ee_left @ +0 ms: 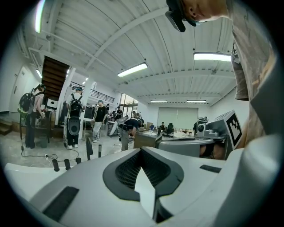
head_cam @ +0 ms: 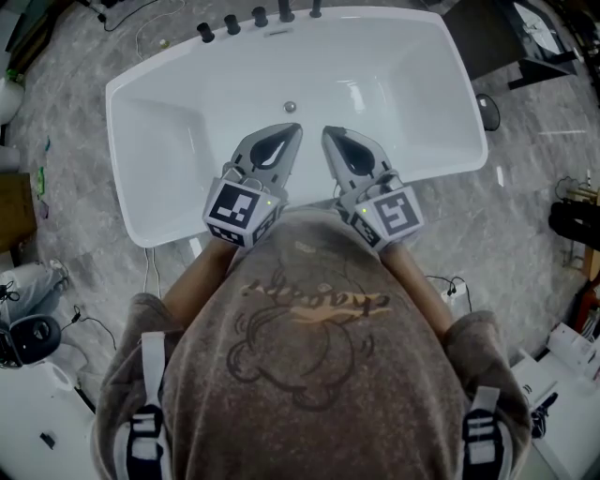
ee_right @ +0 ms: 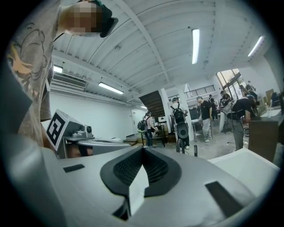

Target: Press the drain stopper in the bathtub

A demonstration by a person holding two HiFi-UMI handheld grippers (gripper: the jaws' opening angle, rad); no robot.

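Note:
The white bathtub (head_cam: 150, 202) fills the upper part of the head view. Its small round metal drain stopper (head_cam: 290, 107) sits in the middle of the tub floor, toward the far wall. My left gripper (head_cam: 292, 129) and right gripper (head_cam: 330, 133) hover side by side above the near half of the tub, tips pointing at the far wall, a little short of the stopper. Both are shut with nothing between the jaws. The left gripper view shows its jaws (ee_left: 141, 150) meeting at the tip, as does the right gripper view (ee_right: 143, 150). Neither gripper view shows the stopper.
A row of black faucet handles (head_cam: 260, 16) lines the tub's far rim. Grey marbled floor (head_cam: 525, 187) surrounds the tub, with cables and white devices (head_cam: 28, 337) at the lower left and dark gear (head_cam: 574, 223) at the right. People (ee_left: 73, 117) stand far across the room.

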